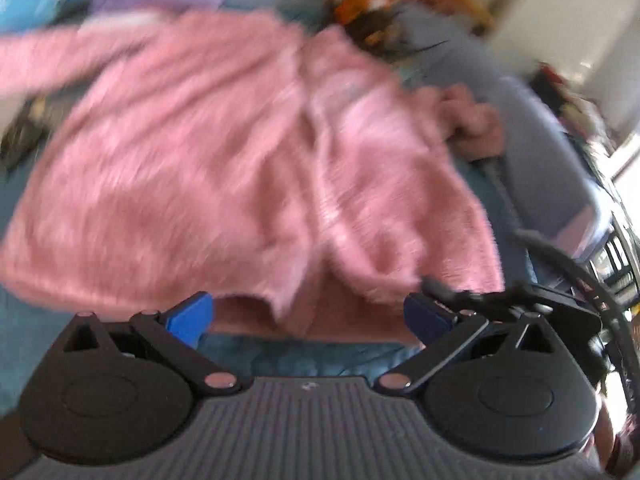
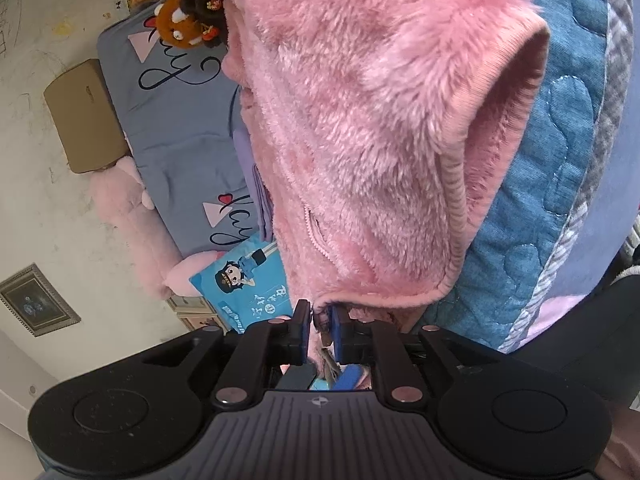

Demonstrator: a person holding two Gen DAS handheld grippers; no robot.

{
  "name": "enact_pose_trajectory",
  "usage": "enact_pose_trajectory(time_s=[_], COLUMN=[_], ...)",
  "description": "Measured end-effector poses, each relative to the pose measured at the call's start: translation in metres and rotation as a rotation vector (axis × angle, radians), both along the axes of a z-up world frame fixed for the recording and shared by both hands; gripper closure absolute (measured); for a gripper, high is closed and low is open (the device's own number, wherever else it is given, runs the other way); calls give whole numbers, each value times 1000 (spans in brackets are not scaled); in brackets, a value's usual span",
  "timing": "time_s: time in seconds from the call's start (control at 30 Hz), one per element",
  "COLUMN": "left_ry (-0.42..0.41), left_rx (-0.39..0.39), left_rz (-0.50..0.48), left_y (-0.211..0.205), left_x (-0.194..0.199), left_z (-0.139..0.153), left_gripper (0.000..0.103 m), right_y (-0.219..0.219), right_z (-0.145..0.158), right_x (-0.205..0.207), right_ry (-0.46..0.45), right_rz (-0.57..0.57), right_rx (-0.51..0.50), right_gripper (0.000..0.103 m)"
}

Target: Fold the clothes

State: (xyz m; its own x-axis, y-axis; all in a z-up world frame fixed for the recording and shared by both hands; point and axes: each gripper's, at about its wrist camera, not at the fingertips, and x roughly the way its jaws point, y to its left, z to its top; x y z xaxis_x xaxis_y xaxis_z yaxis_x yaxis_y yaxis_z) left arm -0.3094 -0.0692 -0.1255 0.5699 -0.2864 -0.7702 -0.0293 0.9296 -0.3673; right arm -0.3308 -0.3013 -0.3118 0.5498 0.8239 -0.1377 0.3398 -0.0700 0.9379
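A fluffy pink zip jacket (image 1: 240, 160) lies spread on a blue quilted bed cover (image 1: 304, 356); the left wrist view is motion-blurred. My left gripper (image 1: 308, 318) hovers over the jacket's near hem, its blue pads far apart and nothing between them. In the right wrist view the same jacket (image 2: 360, 120) hangs lifted, its hem and the lower end of the zip in front of the camera. My right gripper (image 2: 322, 328) is shut on a pinch of that hem next to the zip.
The blue quilt (image 2: 540, 240) lies behind the jacket. A grey sheet with script lettering (image 2: 172, 120) holds an orange plush toy (image 2: 184, 24), a blue cartoon cushion (image 2: 240, 280) and a pink plush (image 2: 120, 208). A cardboard box (image 2: 84, 116) stands by the wall.
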Motion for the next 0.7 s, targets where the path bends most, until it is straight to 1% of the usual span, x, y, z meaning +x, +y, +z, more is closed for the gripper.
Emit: enact_pose_trajectory(time_s=[0.07,0.1,0.13,0.17,0.2,0.23,0.27,0.33,0.4,0.47,0.6,0.67,0.7], left_ry=[25,50,80,110,147,184,220,240,240,220,232,246,243], left_rx=[-60,-101,-160,-220,-271,-321,-371,-386,-401,-416,-466,-489,-484], left_rz=[8,15,40,66,97,128,159,199,219,248,299,304,303], left_y=[7,9,12,16,19,22,25,27,28,30,38,39,39], left_x=[3,7,9,10,12,14,16,23,26,25,22,20,17], left_z=[-5,-7,-11,-16,-22,-29,-36,-45,-47,-45,-50,-52,-50], left_gripper=[7,9,15,23,29,46,57,57,57,57,59,59,59], right_y=[-1,-1,-1,-1,-1,-1,-1,-2,-2,-3,-3,-3,-3], right_z=[0,-1,-2,-3,-3,-2,-2,-1,-1,-1,-2,-3,-3], right_x=[0,0,0,0,0,0,0,0,1,1,1,1,1], right_ry=[-1,1,4,7,7,6,5,3,2,3,9,9,8], right_rz=[-3,-4,-4,-5,-5,-4,-4,-3,-8,-13,-15,-16,-16], right_rx=[0,1,1,2,3,2,2,2,2,4,11,12,12], right_gripper=[89,89,89,89,89,88,88,88,88,88,88,88,88])
